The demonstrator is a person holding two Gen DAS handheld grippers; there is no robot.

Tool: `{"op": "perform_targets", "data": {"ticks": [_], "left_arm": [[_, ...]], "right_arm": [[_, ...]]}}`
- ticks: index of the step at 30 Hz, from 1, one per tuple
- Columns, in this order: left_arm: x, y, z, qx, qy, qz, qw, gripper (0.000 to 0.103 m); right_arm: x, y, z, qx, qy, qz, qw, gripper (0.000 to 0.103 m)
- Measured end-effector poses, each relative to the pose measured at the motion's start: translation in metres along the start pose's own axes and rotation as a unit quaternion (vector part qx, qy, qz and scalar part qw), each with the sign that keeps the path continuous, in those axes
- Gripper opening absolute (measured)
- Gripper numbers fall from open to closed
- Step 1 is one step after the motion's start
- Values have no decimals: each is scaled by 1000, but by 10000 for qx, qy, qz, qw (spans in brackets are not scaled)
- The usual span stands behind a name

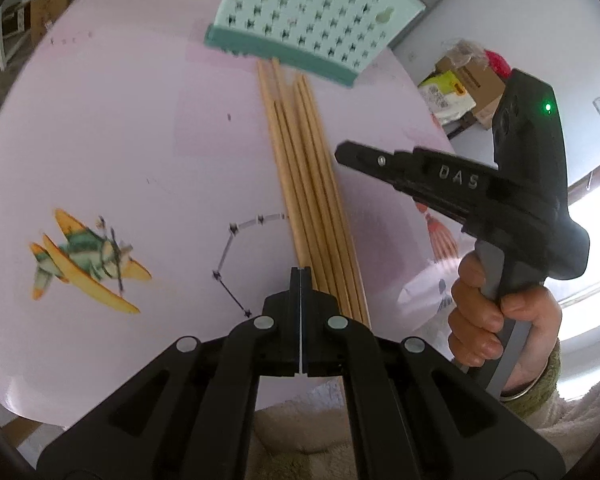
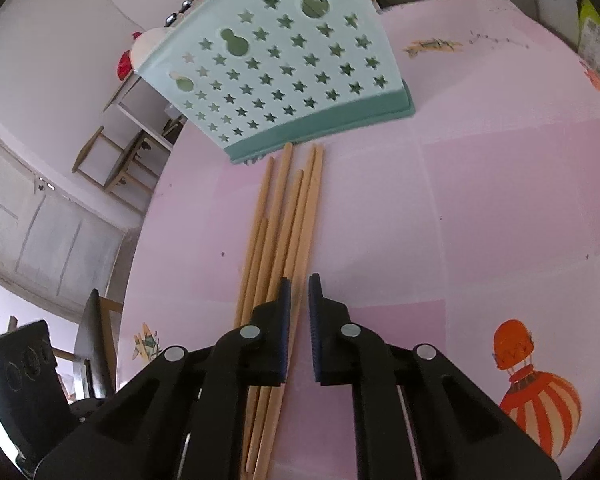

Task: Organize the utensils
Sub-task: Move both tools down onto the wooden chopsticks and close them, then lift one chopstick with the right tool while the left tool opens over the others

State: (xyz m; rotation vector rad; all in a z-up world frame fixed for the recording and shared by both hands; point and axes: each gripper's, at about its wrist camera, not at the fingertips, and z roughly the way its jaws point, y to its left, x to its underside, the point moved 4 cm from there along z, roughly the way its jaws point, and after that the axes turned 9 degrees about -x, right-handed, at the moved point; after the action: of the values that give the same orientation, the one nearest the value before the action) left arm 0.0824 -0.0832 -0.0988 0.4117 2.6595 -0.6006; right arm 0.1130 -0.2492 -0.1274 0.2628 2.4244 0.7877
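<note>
Chopsticks (image 2: 278, 248) lie bundled on the pink table (image 2: 480, 220), tips just short of the mint holder (image 2: 284, 76) at the far side. The right gripper (image 2: 299, 300) has its jaws narrowly apart over the bundle's right edge (no pad visibly pressing wood yet), so it should settle squarely on one stick before pinching. The left gripper (image 1: 301, 280) is fully together and empty, beside the bundle's near end.

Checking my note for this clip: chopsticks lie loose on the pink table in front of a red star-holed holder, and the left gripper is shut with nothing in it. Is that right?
One thing is wrong: the holder is pale mint green with a darker teal base, not red, as the right wrist view shows. The rest holds: the chopsticks lie loose on the pink table in front of it, and the left gripper is shut with nothing in it.
</note>
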Motion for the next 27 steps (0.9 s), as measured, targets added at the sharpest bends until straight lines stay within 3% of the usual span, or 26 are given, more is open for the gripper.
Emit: {"op": "perform_targets", "data": {"ticks": [8, 17, 22, 27], "left_arm": [[-30, 0, -14, -297, -579, 169, 9977, 8], [-42, -8, -4, -644, -706, 699, 9930, 20], [-43, -13, 11, -1140, -722, 1067, 9851, 20], [-47, -15, 19, -1344, -768, 1218, 9804, 20]], "right_arm": [[2, 4, 9, 239, 198, -343, 9989, 10], [3, 5, 3, 608, 89, -701, 9956, 10], [2, 0, -2, 731, 43, -760, 9944, 10], [2, -8, -6, 821, 2, -740, 9939, 8]]}}
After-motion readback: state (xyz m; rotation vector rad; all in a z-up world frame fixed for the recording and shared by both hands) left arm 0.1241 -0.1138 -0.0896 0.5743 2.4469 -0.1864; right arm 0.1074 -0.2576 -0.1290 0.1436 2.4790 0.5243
